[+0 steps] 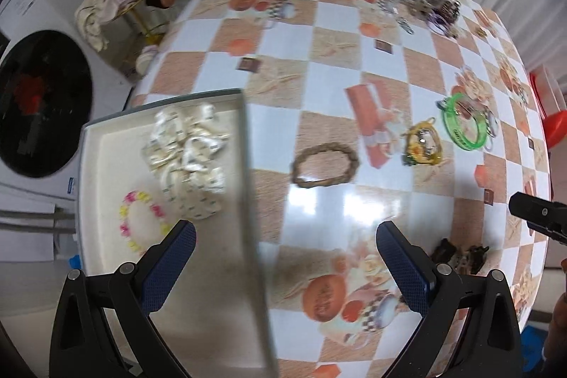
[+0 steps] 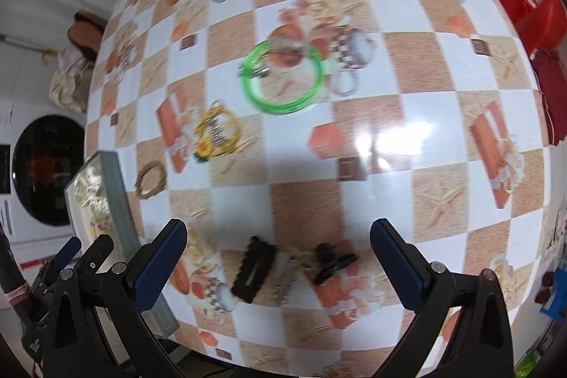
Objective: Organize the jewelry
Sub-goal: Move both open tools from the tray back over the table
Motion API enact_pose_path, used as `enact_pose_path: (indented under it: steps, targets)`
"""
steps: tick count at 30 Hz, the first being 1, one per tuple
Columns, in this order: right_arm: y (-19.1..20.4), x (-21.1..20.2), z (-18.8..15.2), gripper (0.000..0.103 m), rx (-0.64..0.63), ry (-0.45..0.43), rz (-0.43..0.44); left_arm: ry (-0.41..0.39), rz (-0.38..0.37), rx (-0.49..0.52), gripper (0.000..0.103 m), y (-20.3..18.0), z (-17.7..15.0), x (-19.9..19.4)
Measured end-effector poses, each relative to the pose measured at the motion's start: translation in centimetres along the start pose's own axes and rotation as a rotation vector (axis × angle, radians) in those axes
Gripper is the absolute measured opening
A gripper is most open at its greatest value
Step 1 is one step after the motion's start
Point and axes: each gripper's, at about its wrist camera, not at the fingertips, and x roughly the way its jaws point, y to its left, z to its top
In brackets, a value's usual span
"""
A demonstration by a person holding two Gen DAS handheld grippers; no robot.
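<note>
The hair clips (image 2: 283,268) lie on the desk (image 2: 389,165) at six o'clock in the right wrist view, between the spread, empty right claw (image 2: 278,257). The step looks like fetching the next piece (tray (image 1: 88,165) at nine o'clock); next, descend and pinch. The left claw (image 1: 285,257) is spread too.

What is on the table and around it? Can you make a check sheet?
Surface: table with a glossy checked cloth.
Job's things: tray at the table's edge holds a pink and yellow bracelet and pale crumpled packets. Loose on the cloth: brown woven bracelet, yellow bracelet, green bangle, black hair clips, a jewelry heap at the far side.
Clutter: nothing seen.
Grippers: left hand-held gripper open, empty, straddling the tray's rim; right hand-held gripper open, empty, above the clips.
Cables: nothing seen.
Surroundings: washing machine, red chair.
</note>
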Motion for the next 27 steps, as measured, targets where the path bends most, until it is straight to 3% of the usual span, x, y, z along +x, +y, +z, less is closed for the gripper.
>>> enact_pose_path:
  steps: [17, 19, 26, 27]
  targets:
    - [-2.8, 1.4, 4.5, 0.103, 0.040, -0.011, -0.037, 0.004, 0.009, 0.066, 0.103, -3.3, 2.4, 3.5]
    - [-2.7, 1.7, 5.1, 0.103, 0.034, -0.012, -0.041, 0.007, 0.016, 0.076, 0.093, -3.5, 2.6, 3.9]
    - [-2.1, 3.2, 6.8, 0.103, 0.016, -0.018, -0.060, 0.021, 0.026, 0.084, 0.092, -3.7, 3.0, 5.7]
    - [-2.1, 3.4, 7.0, 0.103, 0.013, -0.020, -0.065, 0.020, 0.023, 0.088, 0.087, -3.8, 3.1, 5.9]
